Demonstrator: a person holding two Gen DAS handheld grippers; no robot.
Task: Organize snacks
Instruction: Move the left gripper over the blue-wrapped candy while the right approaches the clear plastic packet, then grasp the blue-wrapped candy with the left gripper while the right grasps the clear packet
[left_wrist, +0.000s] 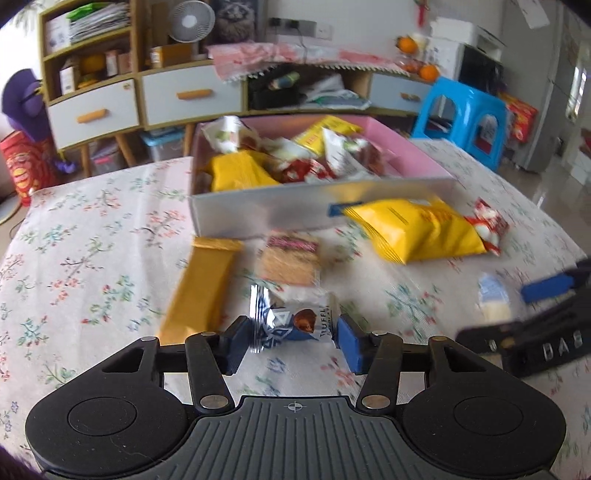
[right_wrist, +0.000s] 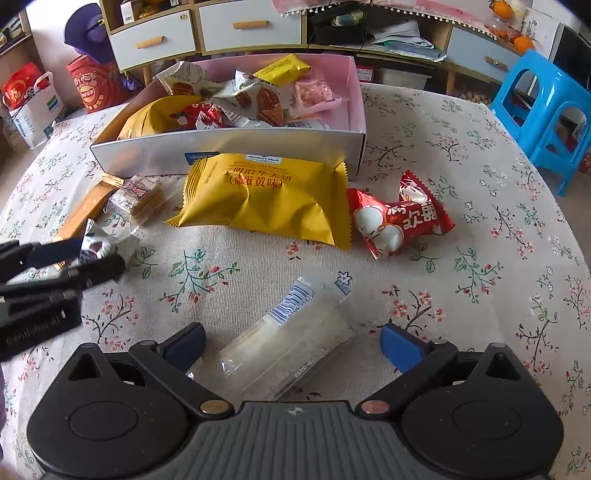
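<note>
your left gripper (left_wrist: 291, 338) pinches the truffle candy (left_wrist: 295, 321); your right gripper (right_wrist: 291, 349) stands spread around the clear wafer packet (right_wrist: 291, 343).

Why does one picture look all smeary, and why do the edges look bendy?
In the left wrist view motion blur smears the big yellow packet and the box, while the candy between the left gripper's fingers stays fairly sharp. The right wrist view is crisper: print on the yellow packet shows. Both fisheye views bend the table edges and darken the corners.
</note>
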